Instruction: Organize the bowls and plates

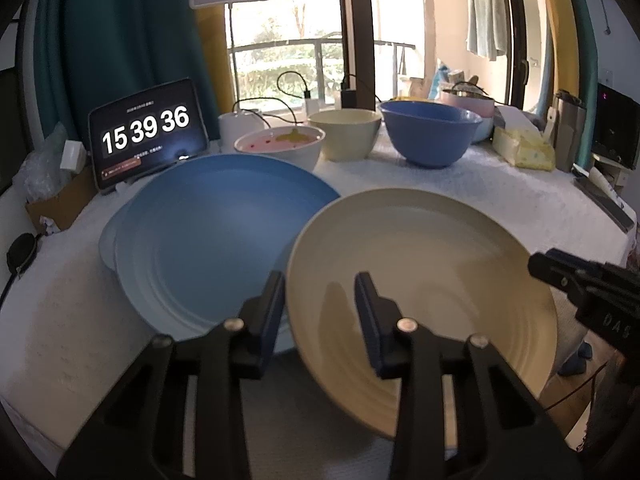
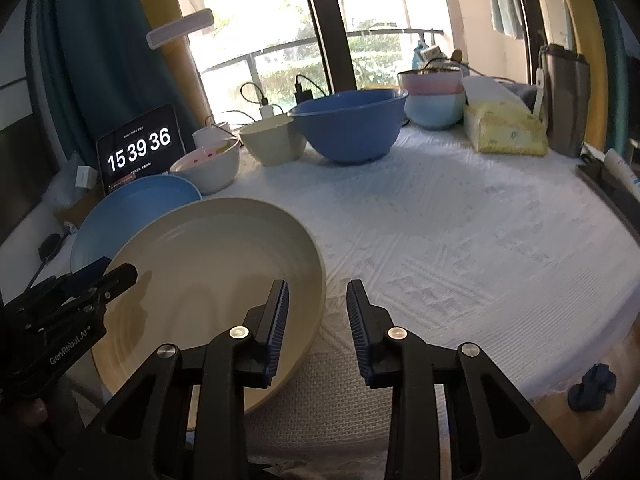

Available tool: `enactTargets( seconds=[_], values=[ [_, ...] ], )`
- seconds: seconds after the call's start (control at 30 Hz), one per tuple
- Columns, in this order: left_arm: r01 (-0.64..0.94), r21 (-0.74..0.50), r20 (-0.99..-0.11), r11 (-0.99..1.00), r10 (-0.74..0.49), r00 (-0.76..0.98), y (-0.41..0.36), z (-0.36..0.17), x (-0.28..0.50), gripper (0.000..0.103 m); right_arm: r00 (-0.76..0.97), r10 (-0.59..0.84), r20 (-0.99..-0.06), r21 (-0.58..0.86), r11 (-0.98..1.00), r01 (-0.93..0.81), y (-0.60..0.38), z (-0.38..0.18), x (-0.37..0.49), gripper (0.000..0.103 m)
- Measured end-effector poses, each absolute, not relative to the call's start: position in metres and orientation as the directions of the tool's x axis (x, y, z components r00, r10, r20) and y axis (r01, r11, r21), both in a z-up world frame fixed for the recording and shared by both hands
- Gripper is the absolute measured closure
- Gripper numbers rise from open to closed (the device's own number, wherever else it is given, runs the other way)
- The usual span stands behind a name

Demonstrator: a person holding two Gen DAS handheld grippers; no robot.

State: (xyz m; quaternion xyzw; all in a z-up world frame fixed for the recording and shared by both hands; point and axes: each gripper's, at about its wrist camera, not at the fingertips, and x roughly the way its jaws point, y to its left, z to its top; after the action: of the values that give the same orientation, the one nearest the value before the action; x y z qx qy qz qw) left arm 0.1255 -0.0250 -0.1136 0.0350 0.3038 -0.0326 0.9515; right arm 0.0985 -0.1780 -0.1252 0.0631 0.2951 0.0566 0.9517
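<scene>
Two grippers straddle opposite rims of the cream plate (image 1: 420, 280), which sits tilted, its left edge overlapping the blue plate (image 1: 216, 240) on the white textured tablecloth (image 1: 500, 200).

Left wrist view: the left gripper (image 1: 322, 296) has its jaws narrowed around the cream plate's left rim, one finger outside over the blue plate, the other inside on the cream surface. Whether the pads actually press the rim I cannot tell; a gap seems to remain. The right gripper (image 1: 538, 266) reaches the far rim from the right edge. Both plates look like smooth matte plastic or melamine, shallow, with concentric ridges. Behind stand a white patterned bowl (image 1: 280, 146), a cream bowl (image 1: 346, 132) and a deep blue bowl (image 1: 430, 130), all round and smooth.

Right wrist view: the right gripper (image 2: 316, 304) also stands narrow, its left ribbed pad inside the cream plate (image 2: 208, 264), its right pad over the cloth, rim between them and seemingly not pinched yet. The left gripper (image 2: 108, 270) shows at far left.

Doing this well likely means closing both sides evenly on the thin rim, then lifting level so the slick plate does not slide or drag the blue plate (image 2: 132, 204).
</scene>
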Motion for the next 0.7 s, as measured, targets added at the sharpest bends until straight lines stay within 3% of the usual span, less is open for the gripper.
enactTargets(
  seconds=[0.1, 0.33, 0.7],
  values=[
    [0.083, 0.048, -0.584, 0.995, -0.039, 0.811, -0.025, -0.114, 0.126, 0.070, 0.809, 0.159, -0.566, 0.166, 0.983, -0.078, -0.176, -0.129, 0.100, 0.081],
    [0.076, 0.045, -0.581, 0.996, -0.036, 0.813, -0.023, -0.114, 0.127, 0.075, 0.812, 0.147, -0.565, 0.163, 0.984, -0.065, -0.178, -0.131, 0.101, 0.089],
    [0.123, 0.015, -0.574, 0.992, -0.093, 0.813, -0.031, -0.107, 0.131, 0.075, 0.828, 0.104, -0.551, 0.154, 0.988, -0.021, -0.189, -0.127, 0.099, 0.091]
  ],
)
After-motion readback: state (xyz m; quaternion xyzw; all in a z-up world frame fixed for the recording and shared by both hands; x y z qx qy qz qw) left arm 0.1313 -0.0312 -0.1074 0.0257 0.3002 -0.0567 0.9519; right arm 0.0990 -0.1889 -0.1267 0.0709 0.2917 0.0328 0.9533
